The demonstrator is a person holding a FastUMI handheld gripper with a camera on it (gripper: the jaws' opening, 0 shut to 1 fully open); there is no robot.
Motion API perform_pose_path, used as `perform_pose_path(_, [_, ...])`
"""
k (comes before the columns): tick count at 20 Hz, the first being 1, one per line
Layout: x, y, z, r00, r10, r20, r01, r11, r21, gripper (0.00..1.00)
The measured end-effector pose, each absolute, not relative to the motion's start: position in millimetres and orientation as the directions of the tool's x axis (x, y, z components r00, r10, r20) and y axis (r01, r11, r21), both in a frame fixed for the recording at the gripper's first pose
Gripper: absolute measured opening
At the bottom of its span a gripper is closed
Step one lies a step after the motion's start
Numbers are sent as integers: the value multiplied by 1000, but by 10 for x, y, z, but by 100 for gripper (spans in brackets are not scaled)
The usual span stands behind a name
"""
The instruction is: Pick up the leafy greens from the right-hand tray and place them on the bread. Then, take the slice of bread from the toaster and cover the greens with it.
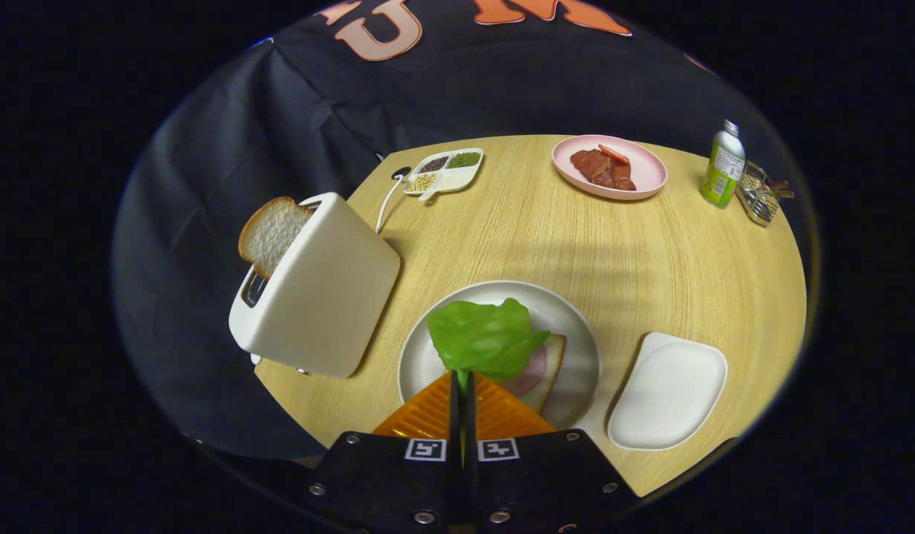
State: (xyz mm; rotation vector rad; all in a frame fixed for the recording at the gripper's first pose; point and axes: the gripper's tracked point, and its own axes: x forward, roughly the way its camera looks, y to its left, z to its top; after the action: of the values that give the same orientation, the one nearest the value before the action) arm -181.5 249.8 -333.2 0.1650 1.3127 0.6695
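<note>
One thin, limp leaf (487, 337) is pinched by its stem between the closed fingers of the gripper (462, 382), hanging over the bread (550, 367) on the plate (576, 326). It is judged light and floppy, best held at the stem. The toaster (316, 289) slice (268, 233) sits at ten o'clock.

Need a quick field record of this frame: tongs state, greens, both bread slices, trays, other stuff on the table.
tongs: tongs shut on the leafy greens' stem
leafy greens: leafy greens held above the round plate, over the bread
bread on plate: bread slice with a pink ham-like slice on it, partly under the greens
toaster: toaster beside the plate, second bread slice sticking out of its slot
right-hand tray: white tray, bare
far side: pink plate of meat, divided dish of grains, green bottle
</note>
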Motion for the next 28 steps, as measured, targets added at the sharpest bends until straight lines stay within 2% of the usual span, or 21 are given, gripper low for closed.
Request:
perform_pose_path(3, [-1882, 2407, -3533, 58, 481, -875, -401, 813, 421, 2])
perform_pose_path(8, [-1750, 2274, -3718, 117, 419, -900, -465, 824, 323, 5])
perform_pose_path(12, [-1667, 2193, -3783, 151, 387, -910, -496, 825, 269, 19])
perform_pose_path(13, [-1670, 2223, -3761, 154, 397, -905, -487, 827, 280, 27])
perform_pose_path(18, [-1577, 2293, -3496, 181, 440, -880, -422, 843, 334, 48])
perform_pose_path(20, [-1585, 2385, -3318, 164, 484, -859, -395, 830, 393, 64])
perform_pose_path(21, [-1552, 2422, -3237, 166, 496, -852, -380, 830, 409, 68])
perform_pose_path(28, [-1287, 2770, -2720, 211, 513, -832, -382, 827, 413, 79])
